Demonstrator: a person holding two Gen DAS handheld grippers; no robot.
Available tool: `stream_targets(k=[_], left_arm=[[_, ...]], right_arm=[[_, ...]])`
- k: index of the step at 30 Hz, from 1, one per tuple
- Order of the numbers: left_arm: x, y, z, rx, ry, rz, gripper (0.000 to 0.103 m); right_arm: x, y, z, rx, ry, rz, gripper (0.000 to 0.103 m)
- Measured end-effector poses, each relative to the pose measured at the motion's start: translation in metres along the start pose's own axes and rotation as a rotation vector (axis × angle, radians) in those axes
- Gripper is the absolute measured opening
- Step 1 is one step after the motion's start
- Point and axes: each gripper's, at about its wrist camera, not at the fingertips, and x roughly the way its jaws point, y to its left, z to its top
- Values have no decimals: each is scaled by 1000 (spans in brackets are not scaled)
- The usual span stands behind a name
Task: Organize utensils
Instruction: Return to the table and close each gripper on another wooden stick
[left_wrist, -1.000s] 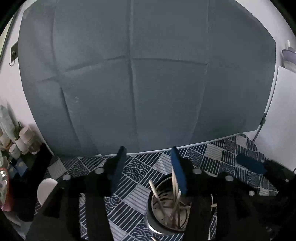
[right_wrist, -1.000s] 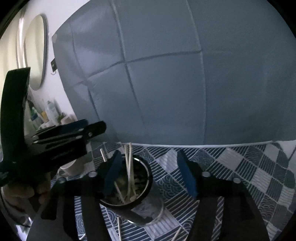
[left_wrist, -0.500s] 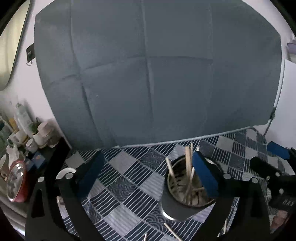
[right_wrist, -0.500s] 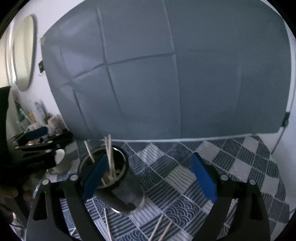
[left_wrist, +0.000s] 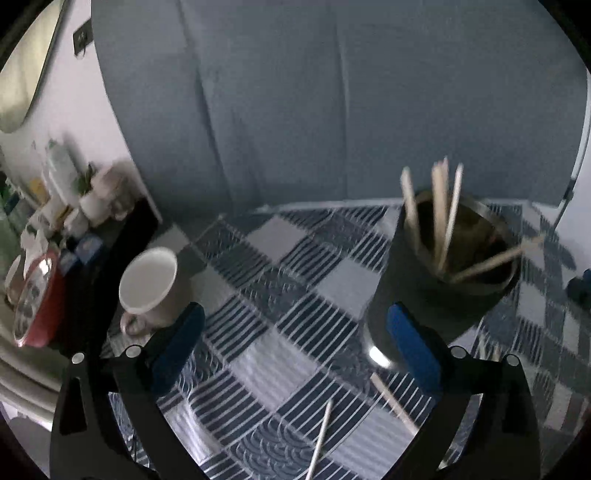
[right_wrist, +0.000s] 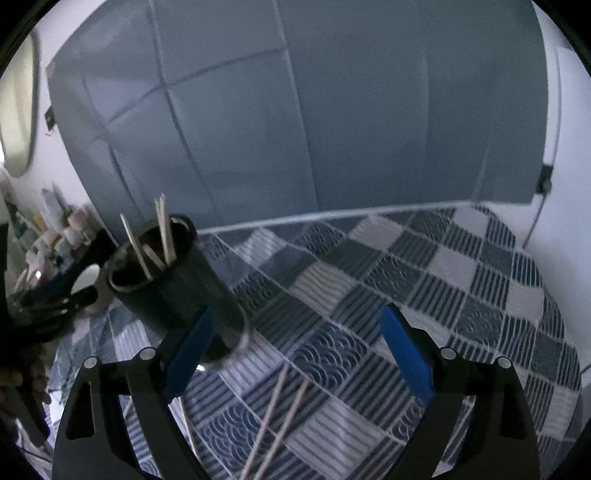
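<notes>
Both the left hand-held gripper (left_wrist: 295, 350) and the right hand-held gripper (right_wrist: 297, 350) are held released, nothing grasped. Chopsticks (left_wrist: 439, 214) are stood in a dark holder cup (left_wrist: 424, 295) on the bench (left_wrist: 280, 280). Loose chopsticks (right_wrist: 280, 417) are laid near.

Home room: patchwork tablecloth (right_wrist: 424, 280), mug (left_wrist: 149, 286), toiletry-cluttered shelf (left_wrist: 66, 218), wall mirror (right_wrist: 18, 110).

A table under a blue patchwork cloth (right_wrist: 424, 266) carries a dark utensil cup (left_wrist: 436, 288), a white mug (left_wrist: 151, 291) and loose chopsticks (right_wrist: 280, 417).
</notes>
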Motion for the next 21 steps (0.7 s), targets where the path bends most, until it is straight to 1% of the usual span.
stream_targets(k=[3, 5, 12, 15, 17, 21], left_arm=[[11, 6, -17, -4, 50, 12, 97], [19, 9, -32, 5, 84, 38, 97], [33, 10, -69, 38, 176, 45, 97], [37, 9, -80, 47, 200, 43, 97], [40, 7, -85, 58, 212, 41, 97], [46, 5, -94, 65, 242, 30, 97]], right_arm=[[8, -7, -15, 14, 51, -20, 86], [13, -9, -23, 16, 78, -26, 86], [38, -10, -53, 8, 183, -49, 86], [50, -11, -64, 19, 241, -59, 86], [54, -12, -71, 28, 269, -58, 86], [65, -11, -83, 12, 318, -84, 86]])
